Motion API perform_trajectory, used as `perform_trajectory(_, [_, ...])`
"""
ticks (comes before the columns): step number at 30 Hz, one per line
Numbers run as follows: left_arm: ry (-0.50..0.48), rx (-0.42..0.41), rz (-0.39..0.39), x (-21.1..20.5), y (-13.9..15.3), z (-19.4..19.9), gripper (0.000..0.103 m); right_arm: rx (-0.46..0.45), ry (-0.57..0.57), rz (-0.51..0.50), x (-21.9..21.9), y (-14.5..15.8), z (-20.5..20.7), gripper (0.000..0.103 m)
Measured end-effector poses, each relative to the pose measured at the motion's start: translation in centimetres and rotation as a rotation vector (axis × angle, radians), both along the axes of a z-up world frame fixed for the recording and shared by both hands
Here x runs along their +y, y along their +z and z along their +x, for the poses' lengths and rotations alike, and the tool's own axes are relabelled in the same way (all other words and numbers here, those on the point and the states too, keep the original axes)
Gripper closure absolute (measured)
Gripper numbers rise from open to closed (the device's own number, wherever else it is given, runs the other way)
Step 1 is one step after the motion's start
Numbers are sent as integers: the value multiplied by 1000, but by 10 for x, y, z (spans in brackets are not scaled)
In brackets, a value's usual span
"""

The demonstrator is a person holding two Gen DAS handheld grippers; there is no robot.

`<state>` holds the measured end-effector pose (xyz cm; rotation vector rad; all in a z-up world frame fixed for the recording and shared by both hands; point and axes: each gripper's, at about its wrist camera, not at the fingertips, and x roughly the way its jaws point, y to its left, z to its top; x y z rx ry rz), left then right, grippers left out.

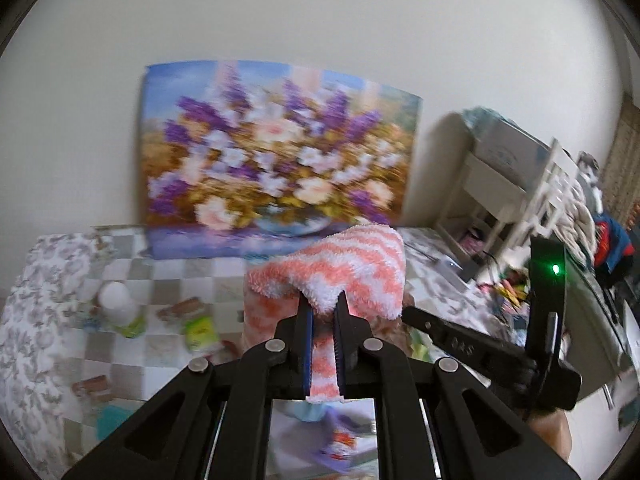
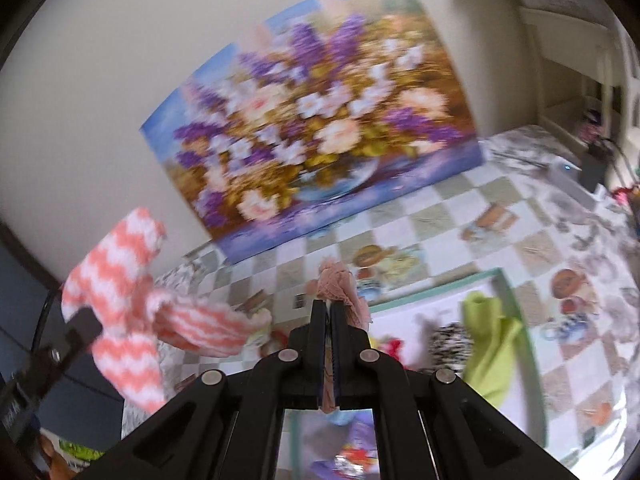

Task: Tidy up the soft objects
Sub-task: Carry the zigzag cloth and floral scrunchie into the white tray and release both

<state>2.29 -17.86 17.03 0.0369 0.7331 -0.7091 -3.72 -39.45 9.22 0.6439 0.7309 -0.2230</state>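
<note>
While both views are motion-blurred, the left tool (image 1: pixel 323 304) is seen clamped on a fuzzy pink-and-white striped sock (image 1: pixel 340 268) held in the air above the table (image 1: pixel 192 272), and the right tool (image 2: pixel 330 306) is closed on a thin pink fabric piece (image 2: pixel 340 284), possibly another sock. Both items are judged light, limp and compressible, so a deep pinch through the bunched middle is preferred over an edge, which could slip out. A checkered patterned cloth covers the table, with a teal-rimmed tray (image 2: pixel 516 320) holding a green cloth (image 2: pixel 488 344), and a floral painting (image 1: pixel 276 148) leaned against the wall.
</note>
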Motion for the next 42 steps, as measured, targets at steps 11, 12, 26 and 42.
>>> perform_trajectory(11, [-87, 118, 28, -55, -48, -22, 94, 88, -100, 7, -48, -21, -25, 100])
perform_trajectory(12, [-87, 130, 37, -58, -55, -22, 94, 104, -96, 12, -49, -27, -21, 100])
perform_trajectory(26, [-2, 365, 249, -84, -182, 14, 94, 331, -39, 67, -44, -104, 8, 100])
perform_trajectory(42, [3, 312, 200, -70, -148, 12, 57, 325, -62, -2, -42, -75, 3, 83])
